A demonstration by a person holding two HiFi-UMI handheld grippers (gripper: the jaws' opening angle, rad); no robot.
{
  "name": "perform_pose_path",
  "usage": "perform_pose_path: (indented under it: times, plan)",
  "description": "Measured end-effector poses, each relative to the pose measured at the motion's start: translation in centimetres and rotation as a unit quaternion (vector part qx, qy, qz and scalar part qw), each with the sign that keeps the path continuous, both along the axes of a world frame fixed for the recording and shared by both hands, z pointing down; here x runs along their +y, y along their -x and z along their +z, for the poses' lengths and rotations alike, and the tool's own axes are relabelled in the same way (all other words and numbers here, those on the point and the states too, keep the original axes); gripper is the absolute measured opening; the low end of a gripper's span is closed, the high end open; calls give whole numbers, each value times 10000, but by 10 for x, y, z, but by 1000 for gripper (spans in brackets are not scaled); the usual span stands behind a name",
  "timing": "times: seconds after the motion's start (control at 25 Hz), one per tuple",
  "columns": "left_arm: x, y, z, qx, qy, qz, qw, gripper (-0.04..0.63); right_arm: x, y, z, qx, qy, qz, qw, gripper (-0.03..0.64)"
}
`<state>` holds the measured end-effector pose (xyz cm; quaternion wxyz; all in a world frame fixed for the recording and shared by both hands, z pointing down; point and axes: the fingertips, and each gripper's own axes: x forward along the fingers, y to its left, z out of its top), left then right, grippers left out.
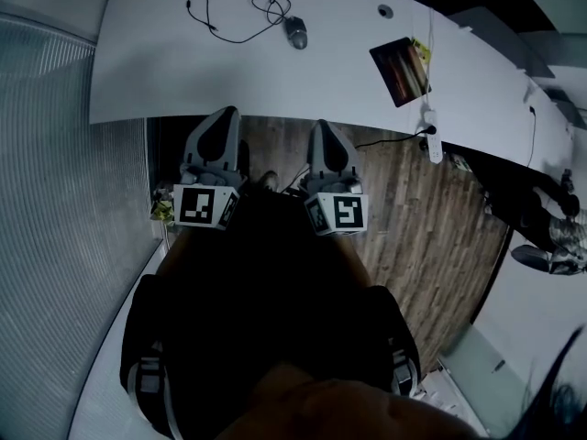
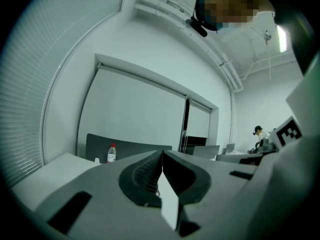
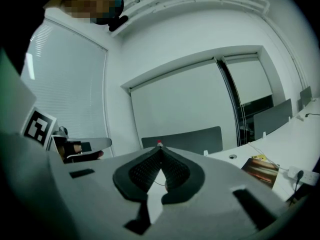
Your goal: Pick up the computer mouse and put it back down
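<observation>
The grey computer mouse (image 1: 296,33) lies on the white table (image 1: 156,71) in the head view, its dark cable (image 1: 271,7) coiled just behind it. Both grippers hang side by side before the table's near edge, over the wooden floor, well short of the mouse. The left gripper (image 1: 223,114) is shut and empty, and its pads (image 2: 150,171) meet at the tip. The right gripper (image 1: 326,126) is likewise shut with nothing in it, its pads (image 3: 172,171) pressed together. Neither gripper view shows the mouse.
A second black cable (image 1: 209,18) lies left of the mouse. A dark booklet (image 1: 401,70) rests at the table's right, also visible in the right gripper view (image 3: 260,166). A white power strip (image 1: 433,141) hangs at the edge. A bottle (image 2: 111,153) stands far back. A window blind (image 1: 55,200) is at left.
</observation>
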<state>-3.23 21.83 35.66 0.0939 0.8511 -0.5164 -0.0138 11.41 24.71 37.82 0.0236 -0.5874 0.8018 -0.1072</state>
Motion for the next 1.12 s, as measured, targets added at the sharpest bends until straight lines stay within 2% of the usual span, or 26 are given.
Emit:
perform_pose_path:
  times: [0.32,0.56,0.88,1.12]
  plan:
    - [-82,15,7,131,183,183,9996,5,-77,21,11,234,284,117,9993,-5]
    - [-133,27,20,16,345,517,9981,5,-125,40,26,341,693,210,9968,-5]
    - [-182,49,39,-49,644,970,9932,6,-180,53,37,455,686,595,9948,-5]
    - [-207,59,40,-53,541,1050,9930,5,-200,51,44,486,826,851,9918,-5]
